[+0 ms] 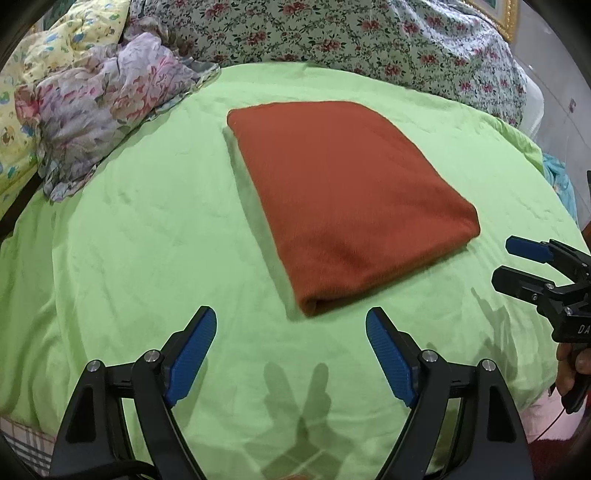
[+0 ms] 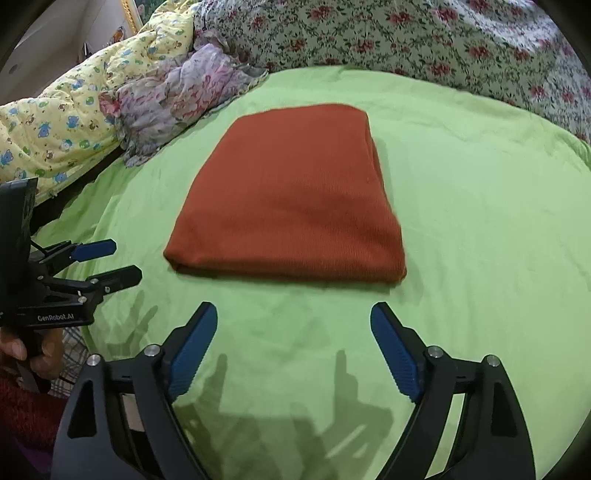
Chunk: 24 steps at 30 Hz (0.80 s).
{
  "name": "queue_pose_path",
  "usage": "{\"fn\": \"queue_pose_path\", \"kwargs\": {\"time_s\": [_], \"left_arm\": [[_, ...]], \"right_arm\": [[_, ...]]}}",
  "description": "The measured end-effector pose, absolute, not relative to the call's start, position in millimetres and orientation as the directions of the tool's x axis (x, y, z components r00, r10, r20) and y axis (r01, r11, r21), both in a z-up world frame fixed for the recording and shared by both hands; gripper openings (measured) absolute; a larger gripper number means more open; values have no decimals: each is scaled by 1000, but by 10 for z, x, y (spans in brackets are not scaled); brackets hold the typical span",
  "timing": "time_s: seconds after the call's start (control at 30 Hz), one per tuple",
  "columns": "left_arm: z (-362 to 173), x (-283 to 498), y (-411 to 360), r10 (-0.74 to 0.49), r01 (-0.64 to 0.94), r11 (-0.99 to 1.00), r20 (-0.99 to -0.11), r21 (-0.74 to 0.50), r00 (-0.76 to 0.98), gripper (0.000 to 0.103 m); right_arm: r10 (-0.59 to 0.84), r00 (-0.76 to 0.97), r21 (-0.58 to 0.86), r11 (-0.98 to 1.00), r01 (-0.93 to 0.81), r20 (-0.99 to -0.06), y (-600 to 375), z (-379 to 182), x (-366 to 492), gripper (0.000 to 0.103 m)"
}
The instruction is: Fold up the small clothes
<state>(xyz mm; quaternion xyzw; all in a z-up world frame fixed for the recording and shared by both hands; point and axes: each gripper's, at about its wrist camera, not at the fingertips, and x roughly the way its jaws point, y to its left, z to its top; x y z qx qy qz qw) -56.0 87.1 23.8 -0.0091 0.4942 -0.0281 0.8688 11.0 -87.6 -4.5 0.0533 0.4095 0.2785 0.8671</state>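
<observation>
A rust-orange garment lies folded into a flat rectangle on the light green sheet. My left gripper hovers open just short of the garment's near corner, nothing between its blue pads. My right gripper is open too, a little back from the garment's near folded edge, with only green sheet in the gap. In the left wrist view the right gripper shows at the right edge; in the right wrist view the left gripper shows at the left edge. Neither touches the cloth.
A crumpled pale floral cloth lies at the sheet's far left. A yellow printed quilt is beyond it. A floral-print blanket runs along the back. A hand holds the left gripper's handle.
</observation>
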Motion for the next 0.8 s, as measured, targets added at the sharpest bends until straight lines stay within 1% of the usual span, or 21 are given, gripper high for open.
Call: {"fn": "queue_pose_path", "kwargs": {"time_s": [0.27, 0.47, 0.7, 0.8], "left_arm": [[220, -326, 795, -37, 45, 999, -868, -17, 495, 85], [230, -162, 820, -7, 12, 1000, -864, -2, 503, 85], [112, 39, 887, -5, -21, 1000, -887, -16, 461, 85], [88, 93, 898, 14, -33, 999, -893, -1, 450, 85]], "right_arm": [[520, 514, 315, 843, -435, -682, -753, -14, 358, 88], [538, 503, 341, 834, -433, -677, -687, -2, 550, 89], [547, 484, 370, 830, -417, -683, -624, -37, 781, 89], [548, 472, 369, 828, -422, -691, -592, -51, 849, 89]]}}
